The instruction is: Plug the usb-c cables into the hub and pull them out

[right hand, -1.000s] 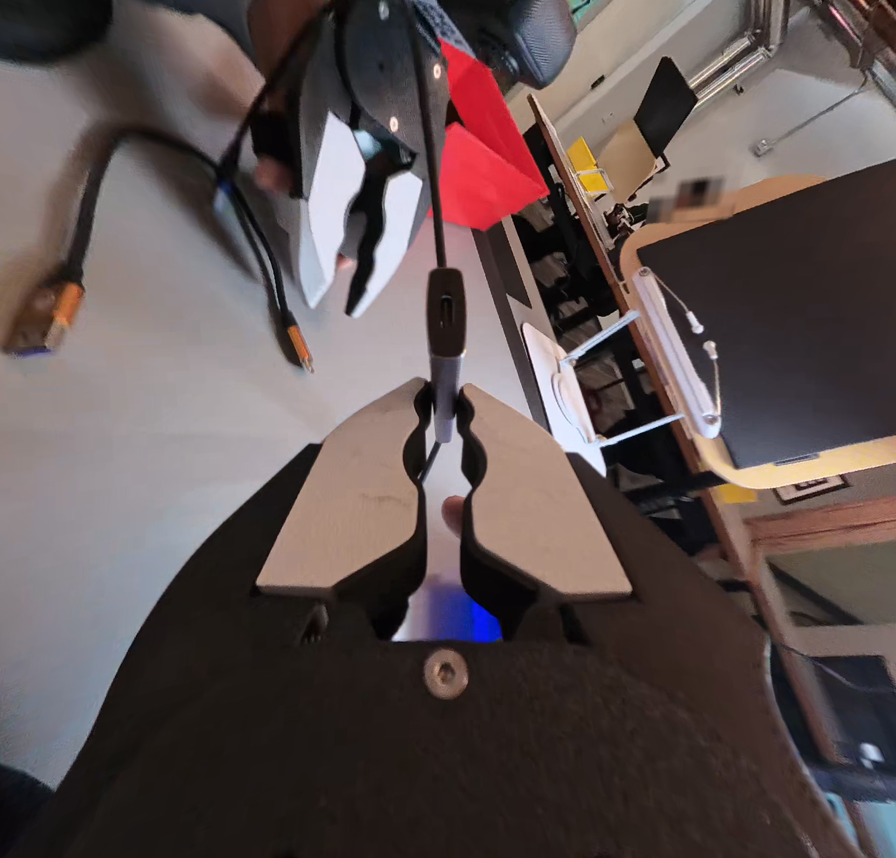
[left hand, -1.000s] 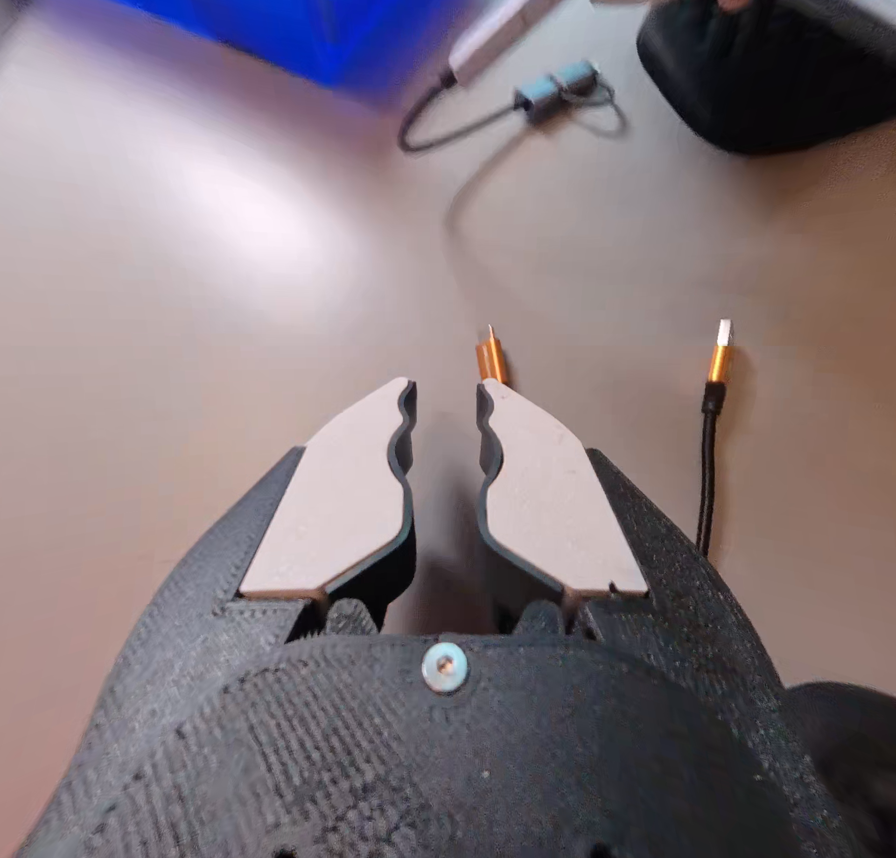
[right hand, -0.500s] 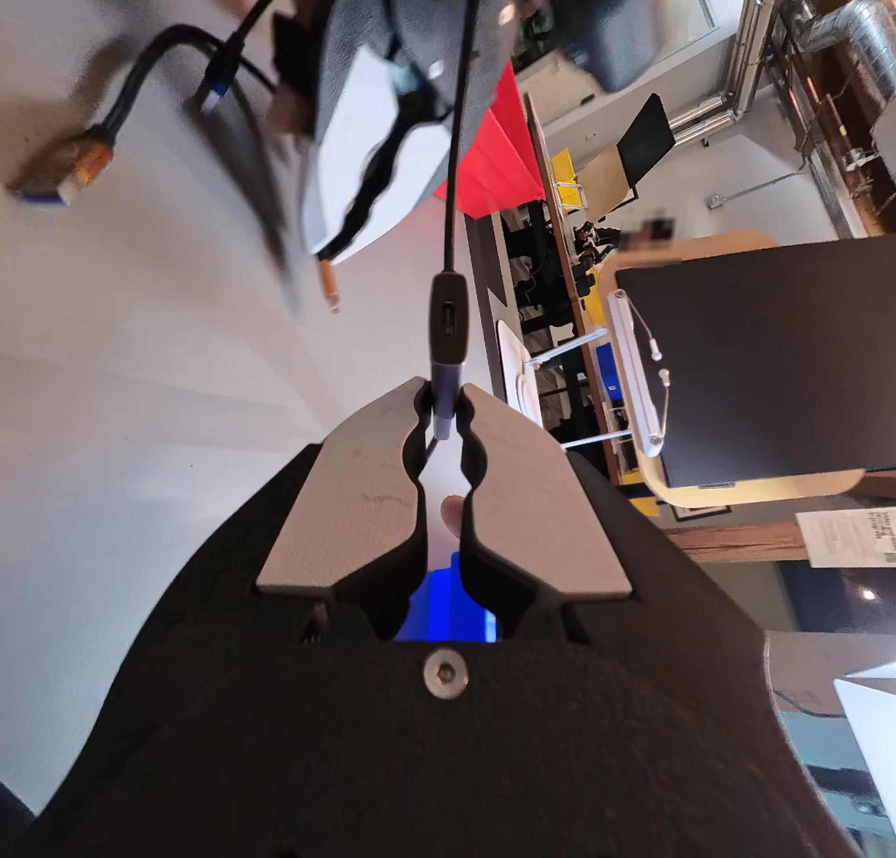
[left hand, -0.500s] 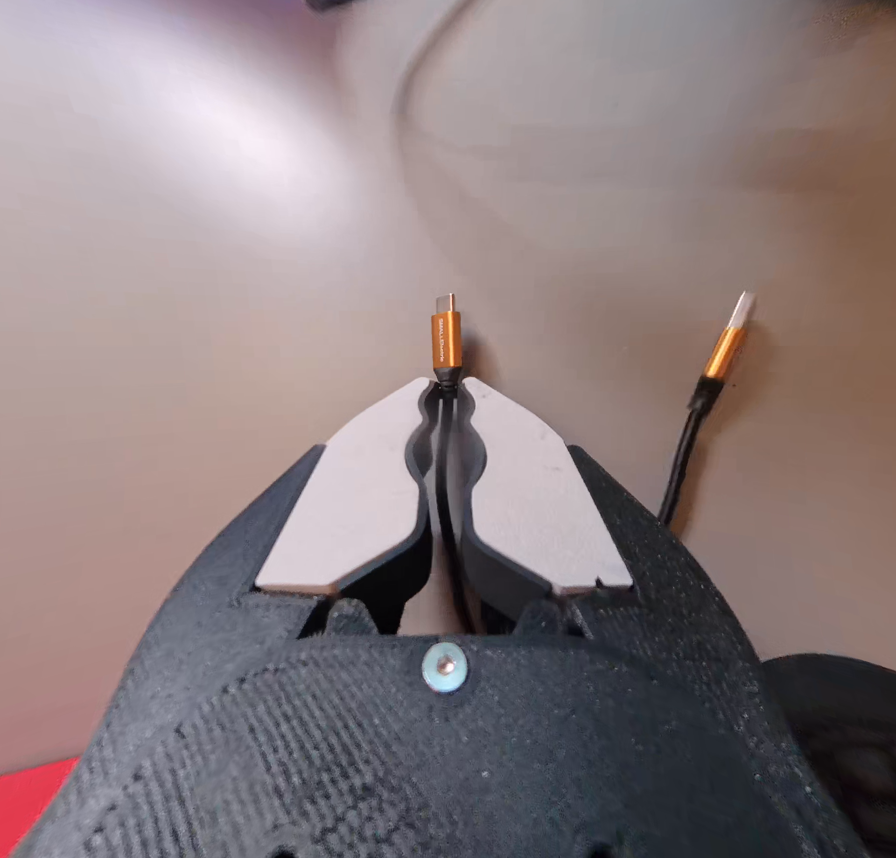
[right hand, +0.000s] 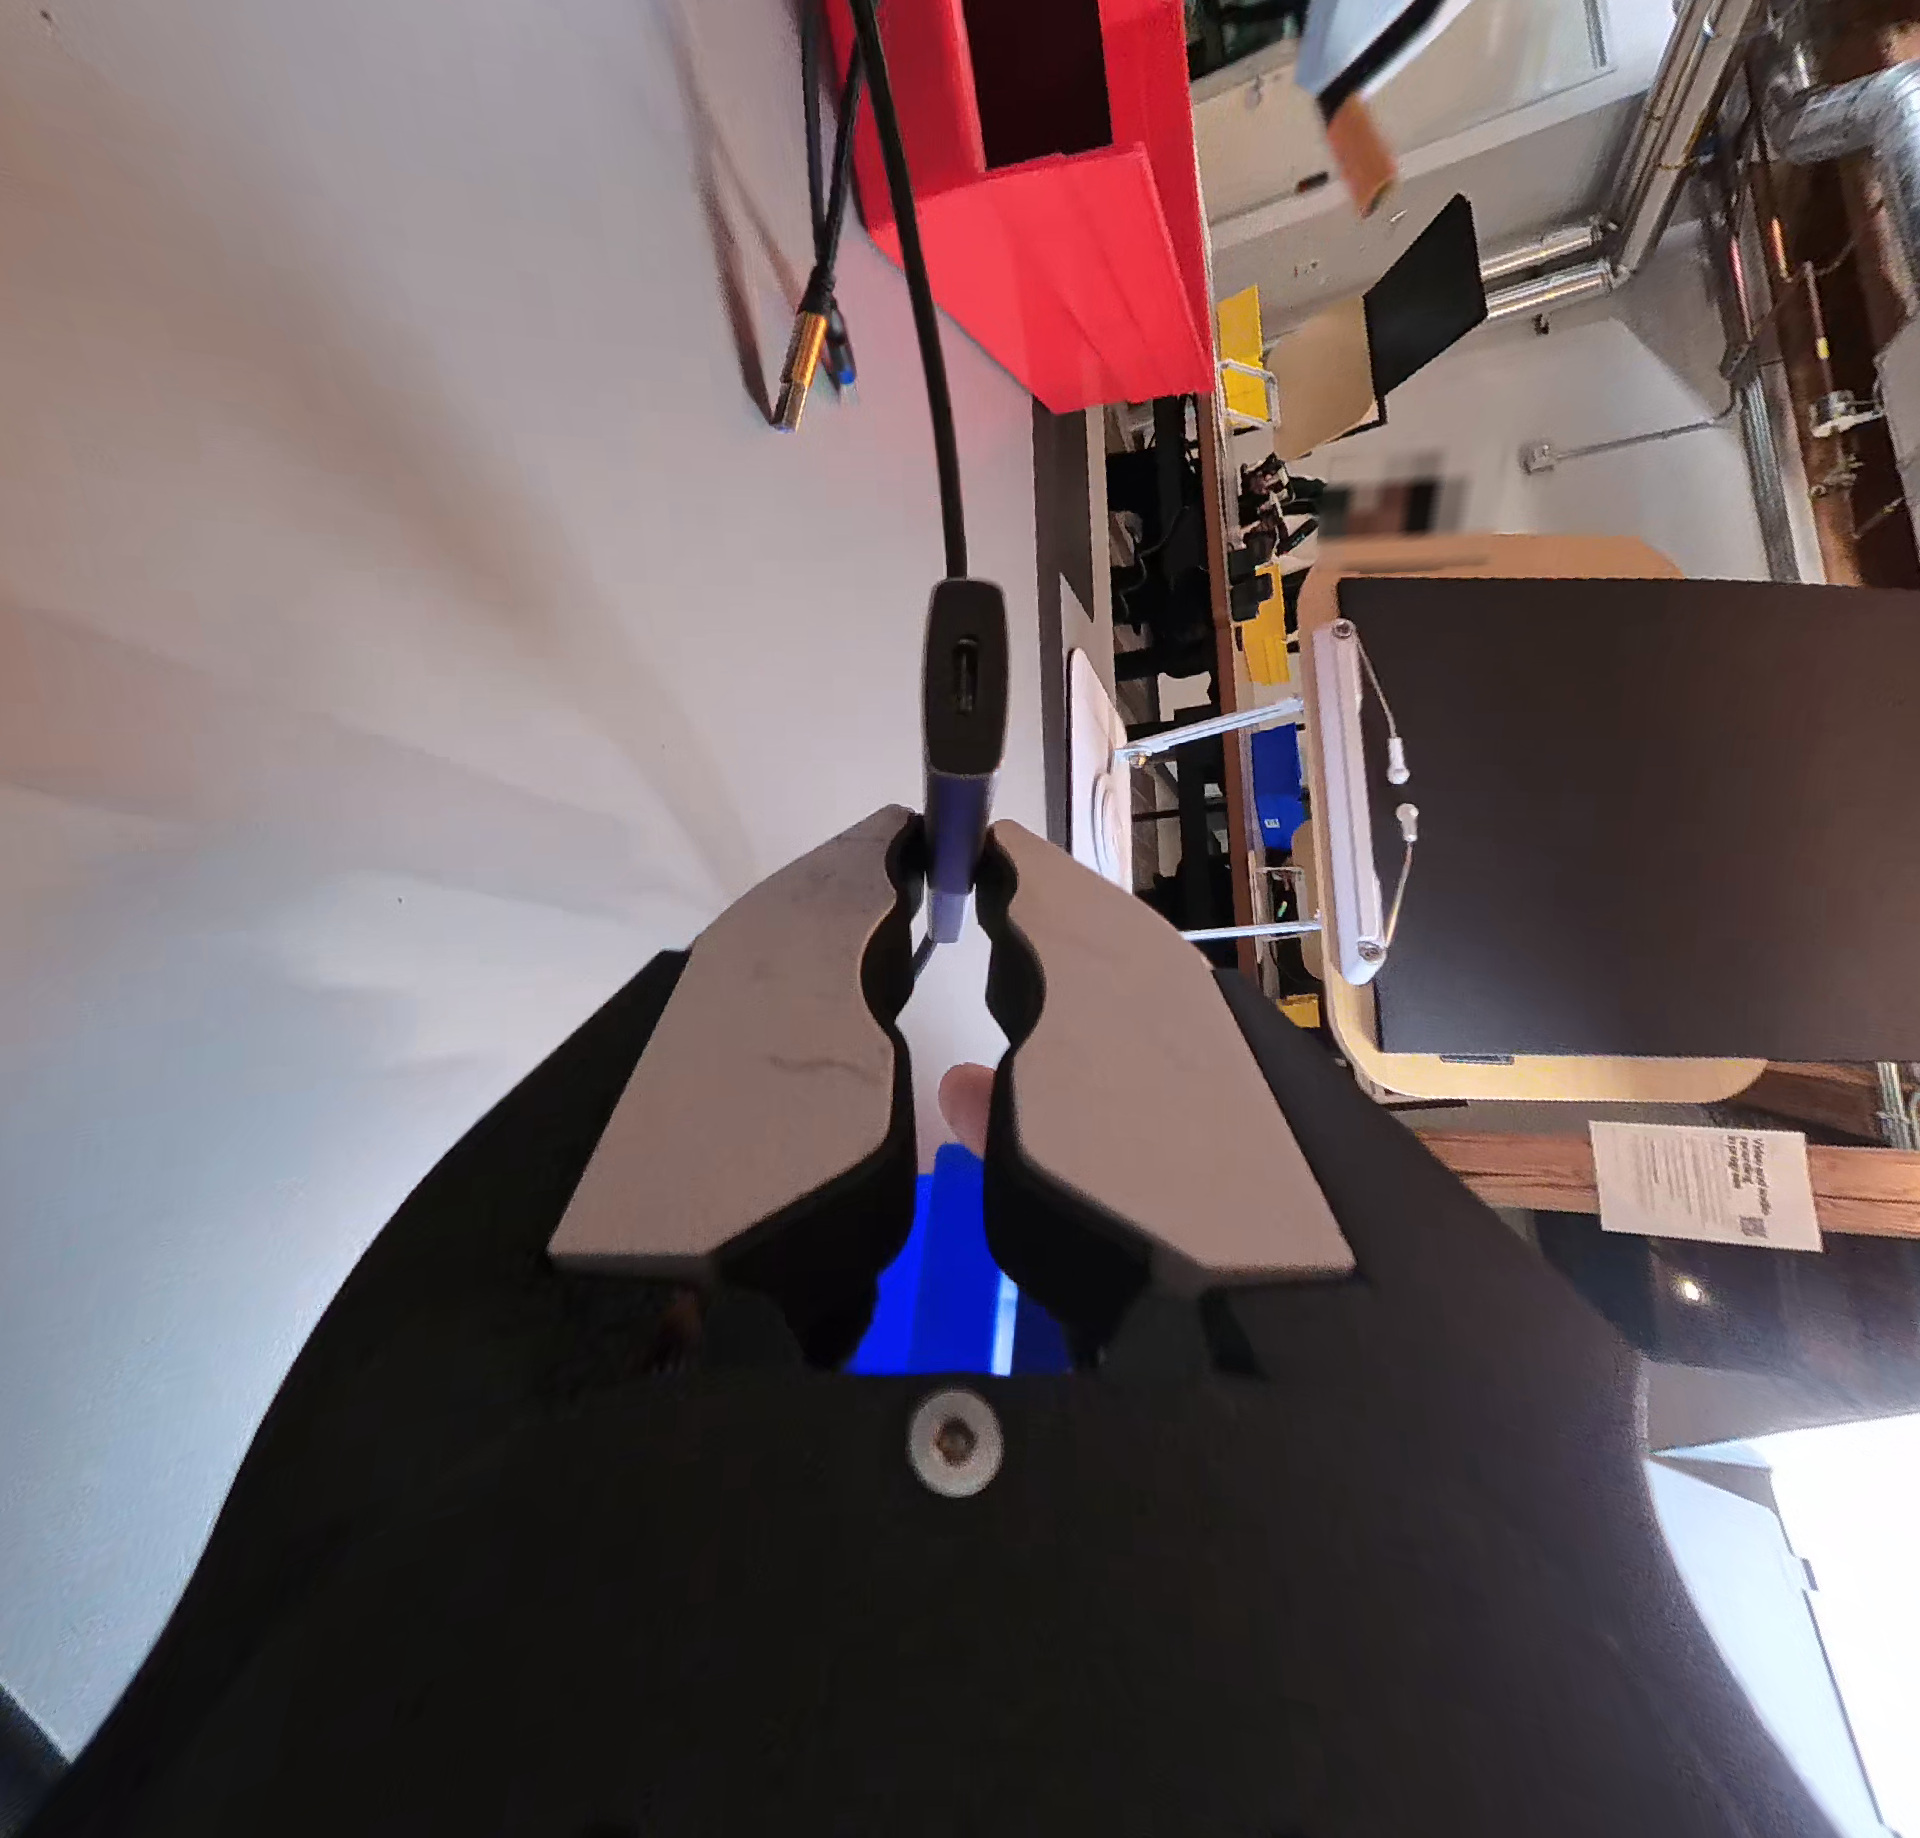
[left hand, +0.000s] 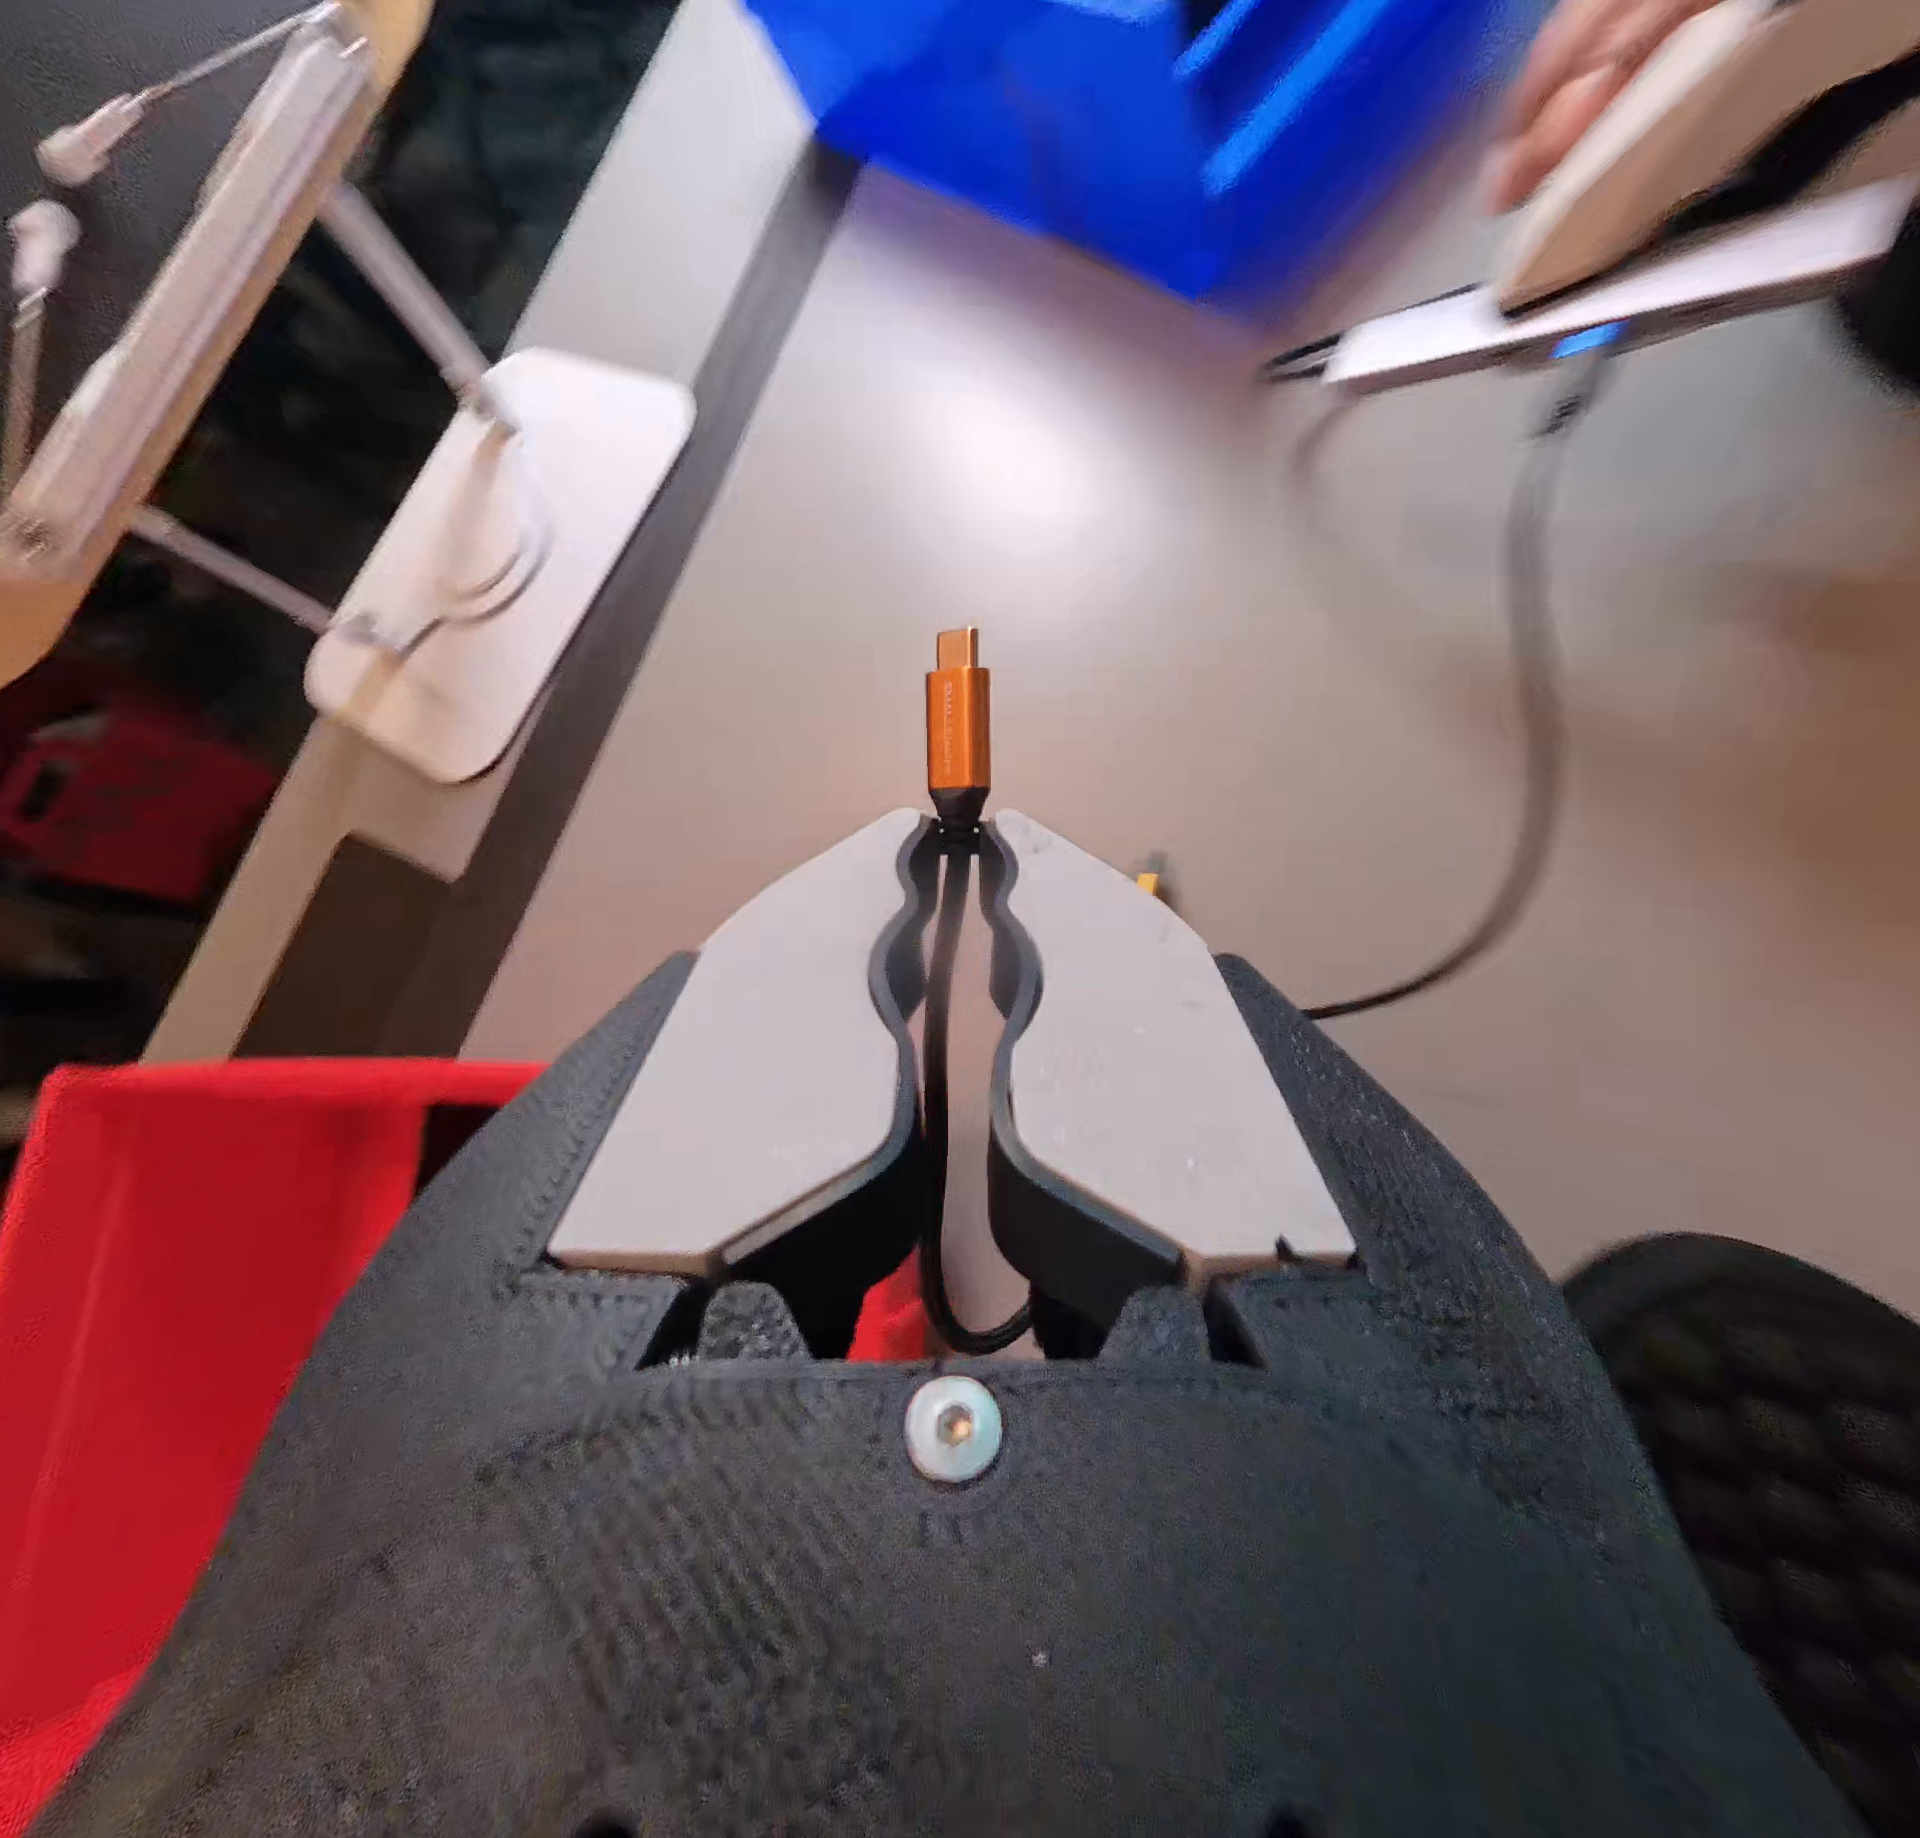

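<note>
The left tongs (left hand: 958, 832) are squeezed shut on a black cable, and its orange plug (left hand: 958, 728) sticks out past the tips, up above the table (left hand: 1091, 562). The right tongs (right hand: 951, 838) are pinched shut on the hub (right hand: 966, 687), held in the air. One red bin (right hand: 1049, 230) and one blue bin (left hand: 997, 74) sit on the table. Two more plugs (right hand: 805, 360) lie near the red bin.

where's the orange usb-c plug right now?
In the left wrist view the orange usb-c plug sticks out just past the tips of the left gripper, which is shut on its cable, above the table.
</note>
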